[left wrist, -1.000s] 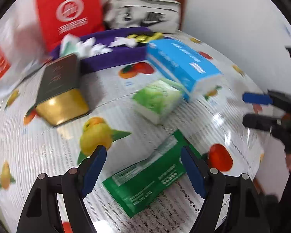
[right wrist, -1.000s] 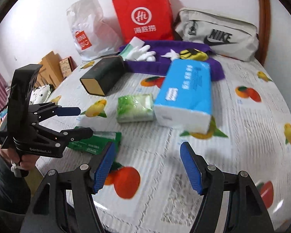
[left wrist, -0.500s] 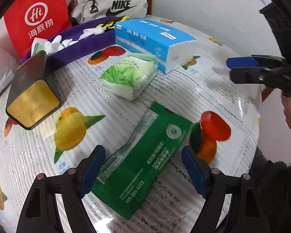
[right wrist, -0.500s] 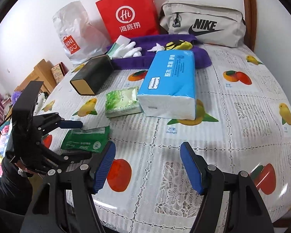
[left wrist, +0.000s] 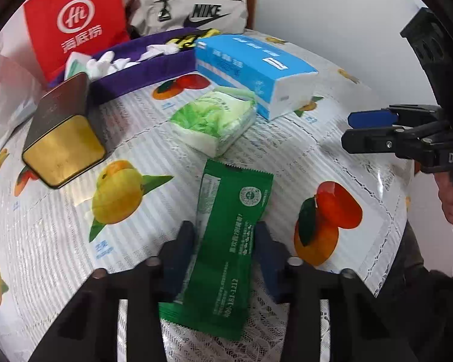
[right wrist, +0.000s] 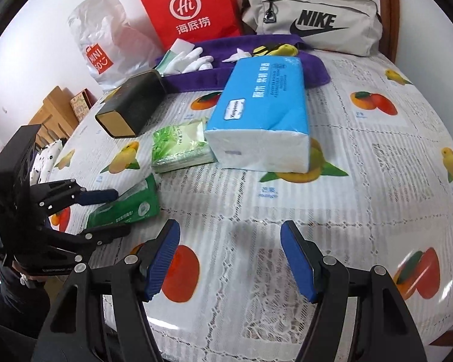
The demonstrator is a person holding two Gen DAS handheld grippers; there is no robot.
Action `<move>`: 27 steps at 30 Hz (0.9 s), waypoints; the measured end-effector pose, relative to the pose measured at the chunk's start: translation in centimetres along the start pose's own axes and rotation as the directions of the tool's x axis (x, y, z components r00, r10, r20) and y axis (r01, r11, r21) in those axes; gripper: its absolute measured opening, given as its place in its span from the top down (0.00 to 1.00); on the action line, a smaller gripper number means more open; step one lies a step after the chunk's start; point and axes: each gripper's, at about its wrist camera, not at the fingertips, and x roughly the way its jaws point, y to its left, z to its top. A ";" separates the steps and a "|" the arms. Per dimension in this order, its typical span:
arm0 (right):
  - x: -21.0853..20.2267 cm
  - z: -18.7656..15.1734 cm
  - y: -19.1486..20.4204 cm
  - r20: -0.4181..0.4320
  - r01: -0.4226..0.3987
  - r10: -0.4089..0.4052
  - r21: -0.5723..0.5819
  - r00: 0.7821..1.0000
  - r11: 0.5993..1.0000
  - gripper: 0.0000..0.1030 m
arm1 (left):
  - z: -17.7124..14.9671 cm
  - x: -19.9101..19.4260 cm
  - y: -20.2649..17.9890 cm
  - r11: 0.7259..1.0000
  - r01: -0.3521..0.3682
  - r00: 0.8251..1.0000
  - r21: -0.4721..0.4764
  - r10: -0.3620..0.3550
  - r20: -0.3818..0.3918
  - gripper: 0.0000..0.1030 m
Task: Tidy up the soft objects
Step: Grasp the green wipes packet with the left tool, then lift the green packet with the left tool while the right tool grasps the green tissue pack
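The left gripper pinched the green packet, its long axis pointing away toward the light-green tissue pack; the right gripper was spread wide.

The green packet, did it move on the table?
Cannot tell. The green packet remains below the light green tissue pack; the left hand-held gripper closed in around it.

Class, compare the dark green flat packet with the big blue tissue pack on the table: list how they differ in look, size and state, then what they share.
1. The dark green packet is thin and flat; the blue tissue pack is a thick block, far bulkier.
2. The green packet sits between the left gripper's fingers; nothing touches the blue pack, and the right gripper is open over bare cloth.
3. The blue pack has white ends; the green packet is green almost throughout.

Both are soft wrapped packs lying on the tablecloth.
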 end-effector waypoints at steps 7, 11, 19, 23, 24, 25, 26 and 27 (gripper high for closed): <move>0.9 1.0 2.9 0.006 -0.032 0.032 -0.062 0.999 0.998 0.33 | -0.5 -0.6 2.6 0.990 -0.005 1.000 -0.143 0.007 0.013 0.66; 2.0 1.4 4.8 0.010 -0.051 0.052 -0.105 0.999 0.993 0.33 | -0.7 -0.8 3.5 0.981 -0.070 0.997 -0.181 0.075 0.023 0.71; 2.8 3.0 8.9 0.126 0.035 -0.002 -0.256 0.992 0.966 0.33 | -2.7 -2.4 8.8 0.937 -0.151 0.988 -0.314 0.157 -0.007 0.71; 4.5 4.2 9.7 0.169 0.118 -0.068 -0.310 0.983 0.943 0.33 | -3.3 -2.7 10.0 0.929 -0.139 0.989 -0.343 0.147 -0.003 0.70; 5.1 4.5 9.8 0.167 0.122 -0.072 -0.316 0.983 0.941 0.33 | -3.3 -2.7 10.2 0.928 -0.131 0.990 -0.348 0.139 0.000 0.70; 5.7 4.6 9.9 0.163 0.123 -0.073 -0.322 0.984 0.939 0.33 | -3.4 -2.7 10.2 0.928 -0.128 0.991 -0.348 0.137 0.000 0.69; 6.3 4.7 10.1 0.159 0.135 -0.087 -0.329 0.984 0.935 0.33 | -3.3 -2.6 10.2 0.929 -0.130 0.990 -0.346 0.139 -0.001 0.69; 6.9 4.7 10.2 0.157 0.159 -0.110 -0.340 0.981 0.927 0.33 | -3.3 -2.6 10.1 0.930 -0.132 0.990 -0.344 0.140 -0.001 0.68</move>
